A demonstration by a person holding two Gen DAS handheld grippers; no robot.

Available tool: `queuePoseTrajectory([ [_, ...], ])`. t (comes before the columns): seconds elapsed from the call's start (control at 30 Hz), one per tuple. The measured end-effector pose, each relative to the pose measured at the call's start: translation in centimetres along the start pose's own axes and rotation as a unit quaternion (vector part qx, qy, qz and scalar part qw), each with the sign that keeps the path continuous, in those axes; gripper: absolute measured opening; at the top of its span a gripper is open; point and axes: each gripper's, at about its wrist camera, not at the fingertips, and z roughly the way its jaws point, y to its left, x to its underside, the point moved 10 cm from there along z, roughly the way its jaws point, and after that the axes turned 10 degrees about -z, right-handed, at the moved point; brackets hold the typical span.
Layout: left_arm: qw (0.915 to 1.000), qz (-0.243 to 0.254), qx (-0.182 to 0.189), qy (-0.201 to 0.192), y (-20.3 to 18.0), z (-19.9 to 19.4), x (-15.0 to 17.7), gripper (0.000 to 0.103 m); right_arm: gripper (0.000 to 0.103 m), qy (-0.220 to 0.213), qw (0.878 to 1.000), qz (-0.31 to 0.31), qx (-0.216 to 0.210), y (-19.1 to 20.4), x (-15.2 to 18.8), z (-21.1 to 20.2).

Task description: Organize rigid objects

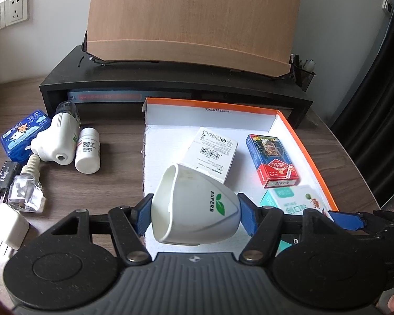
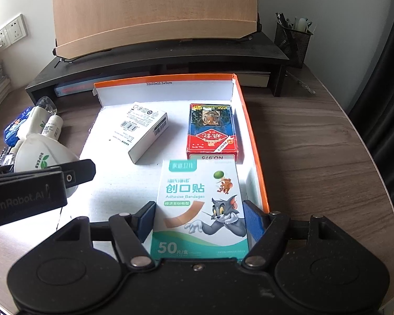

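Observation:
My left gripper is shut on a white SUPERB cup, held tilted over the near left edge of the orange-rimmed white box. The cup also shows in the right wrist view. My right gripper is around the adhesive bandage box, which lies in the white box at its near right; the pads look close to its sides, touching or not I cannot tell. A white carton and a playing card pack lie further back in the box.
On the table left of the box lie a white plug-in device, a white pill bottle, a blue packet, a clear liquid bottle and chargers. A black monitor riser stands behind; a mesh pen holder is back right.

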Motion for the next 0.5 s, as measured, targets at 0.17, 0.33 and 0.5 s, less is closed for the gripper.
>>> queuePoseTrajectory([
  [0.17, 1.0, 0.003, 0.005, 0.004, -0.3, 0.4, 0.2, 0.067, 0.084, -0.018, 1.0, 0.003, 0.002, -0.6, -0.4, -1.1],
  [0.33, 0.9998, 0.009, 0.015, 0.011, -1.2, 0.9, 0.7, 0.067, 0.086, -0.04, 0.999, 0.009, 0.031, -2.3, -0.7, -3.0],
  [0.5, 0.9987, 0.024, 0.037, 0.025, -2.8, 1.9, 1.5, 0.067, 0.086, -0.05, 0.997, 0.027, 0.047, -3.8, -0.5, -4.4],
])
